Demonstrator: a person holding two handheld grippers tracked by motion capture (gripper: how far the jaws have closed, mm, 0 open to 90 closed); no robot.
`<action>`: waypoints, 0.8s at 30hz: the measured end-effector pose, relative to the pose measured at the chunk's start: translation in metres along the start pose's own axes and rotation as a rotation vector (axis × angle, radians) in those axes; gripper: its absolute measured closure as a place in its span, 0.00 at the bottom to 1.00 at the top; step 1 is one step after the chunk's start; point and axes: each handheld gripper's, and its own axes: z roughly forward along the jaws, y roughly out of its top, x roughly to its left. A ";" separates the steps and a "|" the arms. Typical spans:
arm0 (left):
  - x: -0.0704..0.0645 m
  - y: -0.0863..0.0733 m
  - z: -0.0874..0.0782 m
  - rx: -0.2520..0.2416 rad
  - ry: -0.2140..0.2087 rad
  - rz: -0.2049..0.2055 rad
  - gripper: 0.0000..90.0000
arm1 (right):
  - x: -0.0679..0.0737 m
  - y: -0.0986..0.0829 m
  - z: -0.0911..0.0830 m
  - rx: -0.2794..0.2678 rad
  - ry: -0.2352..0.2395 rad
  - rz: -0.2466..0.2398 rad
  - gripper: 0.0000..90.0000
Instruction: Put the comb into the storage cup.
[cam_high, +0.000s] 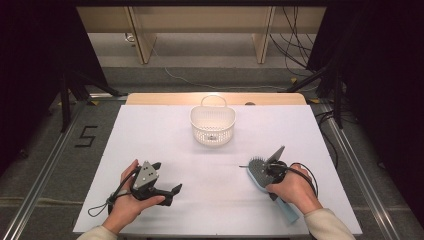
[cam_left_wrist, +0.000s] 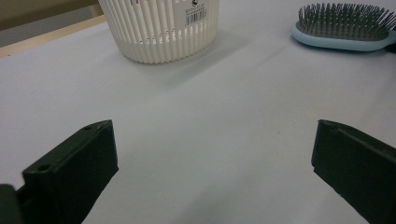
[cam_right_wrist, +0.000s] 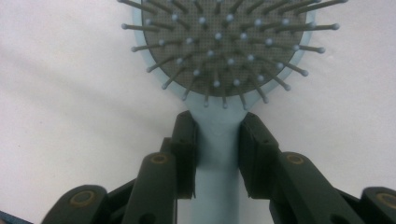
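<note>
A light blue hairbrush (cam_high: 258, 176) with grey bristles lies on the white table at the right front; its head also shows in the left gripper view (cam_left_wrist: 343, 28). My right gripper (cam_right_wrist: 217, 135) is shut on the hairbrush (cam_right_wrist: 219, 51) at the neck, where handle meets head, and sits over it in the high view (cam_high: 272, 169). A white slatted basket (cam_high: 212, 124) with a handle stands at the table's middle back (cam_left_wrist: 161, 28). My left gripper (cam_high: 167, 192) rests at the left front, open, its jaws wide apart (cam_left_wrist: 212, 163) with bare table between them.
The white table top (cam_high: 165, 145) ends at a wooden strip along the back. Black stands and cables surround the table on the floor. A "5" mark (cam_high: 86, 136) lies on the floor at left.
</note>
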 end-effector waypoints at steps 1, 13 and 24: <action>0.000 0.000 0.000 0.000 0.000 0.000 0.00 | 0.000 0.000 0.000 0.000 0.000 0.000 0.78; 0.000 0.000 0.000 -0.001 0.001 -0.002 0.00 | -0.002 -0.003 -0.001 -0.015 0.012 0.005 0.78; 0.000 0.000 0.000 0.001 0.002 -0.001 0.00 | -0.005 -0.006 -0.004 -0.055 0.042 0.014 0.78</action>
